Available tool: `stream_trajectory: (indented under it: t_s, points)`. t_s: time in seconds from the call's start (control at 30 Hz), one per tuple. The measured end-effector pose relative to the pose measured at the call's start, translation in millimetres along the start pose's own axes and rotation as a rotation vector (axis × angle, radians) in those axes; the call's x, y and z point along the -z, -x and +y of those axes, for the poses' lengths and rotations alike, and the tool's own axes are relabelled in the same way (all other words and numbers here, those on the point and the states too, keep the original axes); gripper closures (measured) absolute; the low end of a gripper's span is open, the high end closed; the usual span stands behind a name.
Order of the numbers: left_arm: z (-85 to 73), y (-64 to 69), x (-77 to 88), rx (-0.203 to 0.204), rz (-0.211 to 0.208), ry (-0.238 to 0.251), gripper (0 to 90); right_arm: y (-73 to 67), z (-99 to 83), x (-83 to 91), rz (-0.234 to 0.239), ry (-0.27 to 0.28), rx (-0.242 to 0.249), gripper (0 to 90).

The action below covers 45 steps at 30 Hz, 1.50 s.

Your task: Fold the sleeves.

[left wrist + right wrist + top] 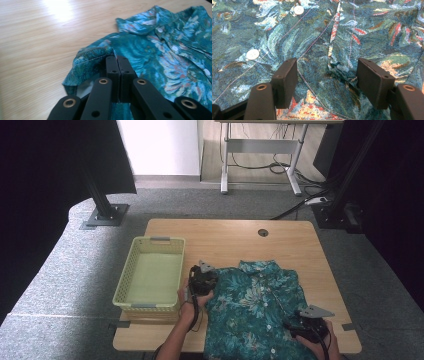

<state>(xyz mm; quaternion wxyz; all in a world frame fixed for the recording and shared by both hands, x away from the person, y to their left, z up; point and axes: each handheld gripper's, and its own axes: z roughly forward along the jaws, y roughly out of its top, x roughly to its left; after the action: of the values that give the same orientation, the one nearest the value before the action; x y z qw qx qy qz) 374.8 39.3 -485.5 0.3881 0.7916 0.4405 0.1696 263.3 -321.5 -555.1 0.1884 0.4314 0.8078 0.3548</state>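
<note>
Here, a teal floral shirt (255,312) lies spread, buttons up, on the near half of a light wooden counter (227,237), its collar pointing away from the person and its hem reaching the near edge. The left claw (201,279), held in the person's left hand (192,295), sits at the shirt's left shoulder; seen in the left gripper view, its black jaws are pressed together on a seamed fold of the sleeve fabric (93,56), which is raised slightly off the wood. The right claw (306,324) rests over the shirt's lower right part, near the counter's front right corner. In the right gripper view its jaws stand wide apart just above the cloth, with a frayed bit of seam (340,71) lying between them and neither pad pressing on it; two white buttons (252,54) show to the left along the placket. A pale yellow-green plastic basket (131,270) stands on the counter's left side, just beside the left claw and the shirt's sleeve. Grey carpet surrounds the counter.
</note>
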Motion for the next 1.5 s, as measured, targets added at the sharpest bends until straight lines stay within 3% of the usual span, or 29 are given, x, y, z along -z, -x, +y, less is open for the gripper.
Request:
stream_trajectory:
  t_s: [0.13,0.43,0.5,0.57,0.6,0.63,0.73,0.8,0.97,1.1,1.23,1.5]
  points:
    - [5.1,16.3,-15.3,-0.037,-0.011,-0.033,89.0,0.1,-0.2,0.1,0.0,0.001,0.001,33.4]
    - [0.3,39.8,-54.6,-0.07,-0.025,-0.109,85.8,0.2,-0.6,0.1,0.002,0.003,0.002,33.4]
    - [-1.7,43.9,-57.2,-0.084,-0.03,-0.107,81.2,0.3,-0.7,0.2,0.002,0.004,0.003,33.4]
    - [-2.5,46.5,-53.8,-0.101,-0.043,-0.097,69.1,0.4,-1.0,0.2,0.003,0.006,0.003,33.4]
    - [-2.9,47.6,-49.0,-0.114,-0.028,-0.075,62.9,0.4,-1.1,0.2,0.004,0.007,0.003,33.4]
    - [-3.1,47.3,-42.9,-0.116,-0.015,-0.047,58.1,0.5,-1.2,0.2,0.004,0.007,0.003,33.4]
    - [-2.8,38.8,-23.4,-0.088,-0.049,0.002,51.6,0.6,-1.1,0.2,0.005,0.007,0.004,33.4]
    - [-3.9,31.9,-12.1,-0.085,-0.036,0.017,48.8,0.6,-1.0,0.2,0.004,0.006,0.003,33.4]
    - [-13.8,9.0,5.5,-0.014,0.007,0.036,45.7,0.5,-1.0,0.1,0.003,0.007,0.002,33.4]
    - [-24.0,-1.9,12.2,0.03,0.028,0.037,44.1,0.7,-1.0,-0.2,0.003,0.009,0.002,33.4]
    - [-32.0,-6.4,11.7,0.033,0.046,0.013,43.1,0.8,-1.2,-0.2,0.004,0.011,0.002,33.4]
    - [-35.4,-6.2,3.8,0.032,0.042,-0.02,43.5,5.2,-2.2,1.0,-0.011,0.01,-0.012,34.7]
